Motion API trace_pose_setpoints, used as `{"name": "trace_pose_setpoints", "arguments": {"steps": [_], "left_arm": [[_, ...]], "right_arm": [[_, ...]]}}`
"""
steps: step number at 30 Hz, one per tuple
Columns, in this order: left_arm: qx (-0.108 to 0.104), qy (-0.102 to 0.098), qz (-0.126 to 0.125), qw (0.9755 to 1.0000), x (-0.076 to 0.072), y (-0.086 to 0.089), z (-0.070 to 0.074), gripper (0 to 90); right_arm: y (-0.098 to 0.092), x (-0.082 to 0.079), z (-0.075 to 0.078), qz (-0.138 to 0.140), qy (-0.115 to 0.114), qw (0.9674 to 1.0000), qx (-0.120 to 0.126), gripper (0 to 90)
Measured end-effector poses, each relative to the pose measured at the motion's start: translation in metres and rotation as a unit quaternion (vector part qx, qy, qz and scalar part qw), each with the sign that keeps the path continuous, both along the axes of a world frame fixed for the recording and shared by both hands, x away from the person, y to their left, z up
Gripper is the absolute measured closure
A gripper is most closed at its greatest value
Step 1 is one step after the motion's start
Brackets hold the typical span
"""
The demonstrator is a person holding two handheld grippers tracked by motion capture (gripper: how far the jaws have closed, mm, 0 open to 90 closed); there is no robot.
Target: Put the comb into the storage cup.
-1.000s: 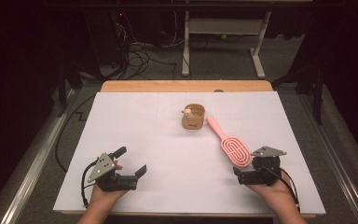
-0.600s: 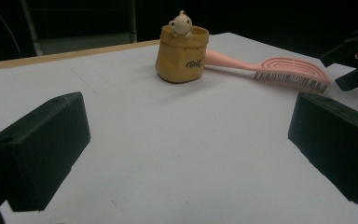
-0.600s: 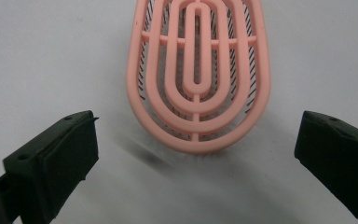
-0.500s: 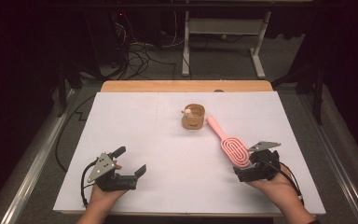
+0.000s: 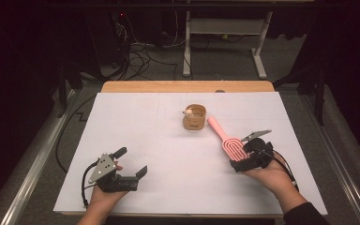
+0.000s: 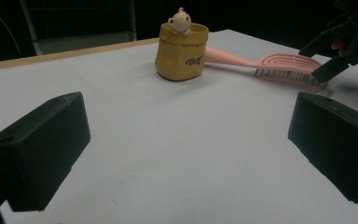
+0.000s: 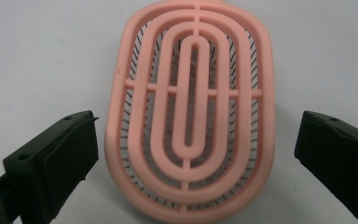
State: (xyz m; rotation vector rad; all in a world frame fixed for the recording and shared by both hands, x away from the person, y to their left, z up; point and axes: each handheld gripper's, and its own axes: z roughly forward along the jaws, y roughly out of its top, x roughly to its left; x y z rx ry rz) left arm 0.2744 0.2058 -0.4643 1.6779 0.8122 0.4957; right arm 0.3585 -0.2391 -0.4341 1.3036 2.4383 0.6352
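A pink hairbrush (image 5: 224, 137) lies bristles down on the white table cover (image 5: 159, 131), its handle pointing at a tan cup (image 5: 194, 117) with a small bear figure on its rim. My right gripper (image 5: 242, 153) is open over the brush head (image 7: 191, 107), one jaw on each side of it and neither touching. My left gripper (image 5: 131, 161) rests open near the front left with nothing between its jaws. In the left gripper view (image 6: 186, 140) the cup (image 6: 181, 51), the brush (image 6: 279, 63) and the right gripper (image 6: 326, 51) lie ahead.
The wooden table edge (image 5: 187, 86) runs along the back of the cover. Beyond it are a desk frame (image 5: 225, 28) and cables (image 5: 136, 61) on the dark floor. Metal rails (image 5: 23, 187) flank the table.
My right gripper has moved forward and left along the table, so its open jaws now straddle the brush head. The left gripper, cup and brush have stayed put.
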Motion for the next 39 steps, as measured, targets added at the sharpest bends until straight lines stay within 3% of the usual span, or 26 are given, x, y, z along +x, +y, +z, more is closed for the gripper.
{"name": "trace_pose_setpoints", "arguments": {"steps": [11,16,23,39], "left_arm": [[-0.002,-0.004,0.001,1.0,-0.001,0.001,0.001,0.0],[-0.003,-0.005,0.002,1.0,-0.001,0.002,0.001,0.0],[-0.004,-0.005,0.003,1.0,-0.001,0.002,0.001,0.0],[-0.006,-0.008,0.006,0.9999,-0.001,0.003,0.002,0.0]], "right_arm": [[0.013,0.021,-0.001,0.007,0.019,0.9997,-0.014,4.6],[0.018,0.027,0.001,0.006,0.027,0.9995,-0.016,12.0],[0.02,0.028,0.001,0.003,0.036,0.9991,-0.022,18.0],[0.023,0.028,0.001,0.002,0.038,0.9987,-0.034,19.1]]}}
